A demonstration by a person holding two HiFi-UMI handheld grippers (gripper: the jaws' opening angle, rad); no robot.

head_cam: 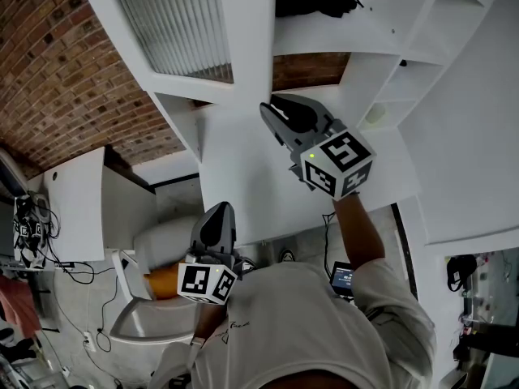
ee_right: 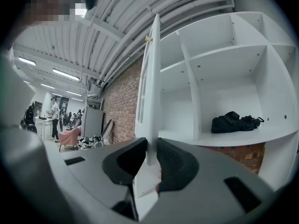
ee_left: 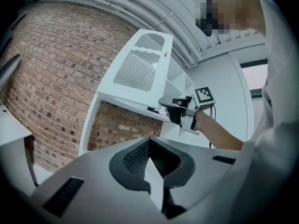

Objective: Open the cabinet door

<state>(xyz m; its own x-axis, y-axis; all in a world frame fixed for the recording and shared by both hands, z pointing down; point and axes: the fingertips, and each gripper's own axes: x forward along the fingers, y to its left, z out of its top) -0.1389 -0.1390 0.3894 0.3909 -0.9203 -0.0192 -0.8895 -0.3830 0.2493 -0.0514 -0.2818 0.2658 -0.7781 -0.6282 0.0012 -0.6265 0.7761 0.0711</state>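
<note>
**At the door's free edge: right tongs clamped, left tongs idle**

At the white cabinet (ee_right: 224, 64), the cabinet door (ee_right: 149, 101) stands swung out from the shelves and is seen edge-on from the right gripper view. Its long axis runs upright, straight ahead of the right gripper (ee_right: 150, 160). The jaws of that gripper are closed on the door's thin free edge, one pad on each face. The left gripper (ee_left: 152, 164) has its jaws together on nothing. It is held low by the person's body, well apart from the door, so the right hand is the nearer one and the only one engaged. In my judgement the door is already largely open. Any further travel would swing the edge away from the shelves, where a black bag (ee_right: 233, 122) lies.
</note>
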